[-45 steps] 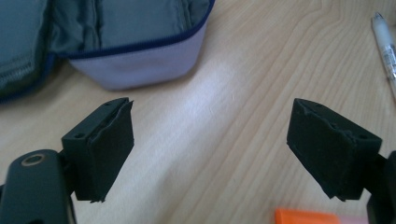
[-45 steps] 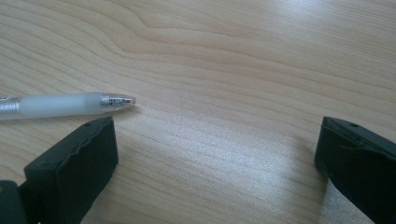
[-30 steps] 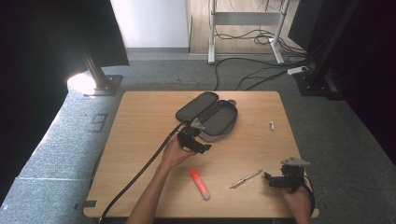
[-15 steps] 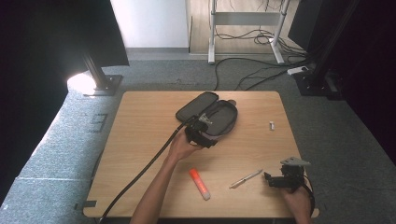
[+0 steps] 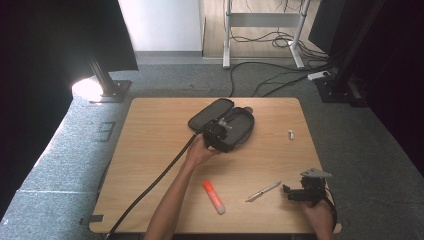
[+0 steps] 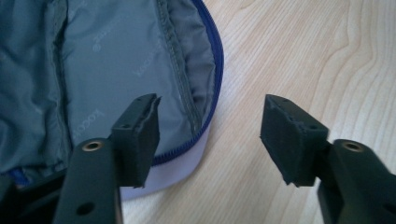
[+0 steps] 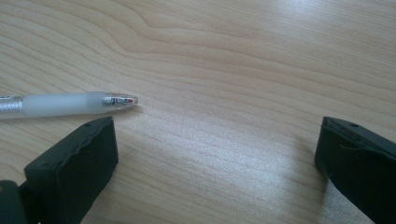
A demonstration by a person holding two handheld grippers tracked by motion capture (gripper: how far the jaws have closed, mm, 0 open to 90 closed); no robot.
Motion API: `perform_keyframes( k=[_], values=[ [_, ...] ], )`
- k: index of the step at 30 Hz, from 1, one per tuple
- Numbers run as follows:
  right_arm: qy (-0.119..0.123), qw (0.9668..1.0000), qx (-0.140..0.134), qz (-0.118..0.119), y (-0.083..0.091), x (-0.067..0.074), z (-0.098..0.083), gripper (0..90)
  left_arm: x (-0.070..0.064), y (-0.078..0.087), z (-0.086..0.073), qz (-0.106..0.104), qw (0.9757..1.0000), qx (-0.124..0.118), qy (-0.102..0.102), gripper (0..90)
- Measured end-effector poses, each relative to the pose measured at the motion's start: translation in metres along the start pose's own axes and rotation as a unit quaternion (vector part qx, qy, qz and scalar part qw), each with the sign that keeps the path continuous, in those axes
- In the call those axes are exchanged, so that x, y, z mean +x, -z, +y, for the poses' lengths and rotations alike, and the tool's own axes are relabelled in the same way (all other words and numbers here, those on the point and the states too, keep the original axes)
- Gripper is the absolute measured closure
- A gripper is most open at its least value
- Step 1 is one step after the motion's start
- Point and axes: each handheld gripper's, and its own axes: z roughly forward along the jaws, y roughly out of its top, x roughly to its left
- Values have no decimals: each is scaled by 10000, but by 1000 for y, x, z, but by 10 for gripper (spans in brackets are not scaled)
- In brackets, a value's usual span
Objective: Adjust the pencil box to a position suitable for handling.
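A: Pale wooden bench (image 5: 150,150) on grey carpet. What changed at the left gripper (image 6: 210,135)?

B: It slid onto the open black zip pouch with grey lining (image 5: 227,122), its fingers (image 6: 140,130) closing partway, straddling the blue-zipped rim unclamped. Likely a grab at the wall.

A: And room?

B: The right gripper (image 5: 300,192) waits near the front edge, fingers apart, beside the clear pen (image 7: 65,103); bare wood between.

The left gripper (image 5: 218,136) now sits further up-right in the high view, at the open pouch's (image 5: 240,125) rim, its jaws closing around it.
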Motion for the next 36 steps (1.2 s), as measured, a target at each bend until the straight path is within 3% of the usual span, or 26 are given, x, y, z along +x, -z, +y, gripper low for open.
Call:
perform_keyframes(
  k=[5,13,24,30,36],
  values=[
    [0,10000,-1,0,0,0,0,0,2,-6,2,46,10000,-13,15,470],
    [1,10000,0,-1,0,0,0,0,5,-16,5,-81,10000,-12,26,587],
    [2,10000,-1,-1,0,0,0,0,6,-28,1,-74,10000,8,60,637],
    [1,10000,-1,0,0,0,0,0,8,-30,-1,-158,9998,91,85,743],
    [8,10000,-2,14,0,0,0,0,6,-30,-1,-99,9999,113,55,864]
  ],
)
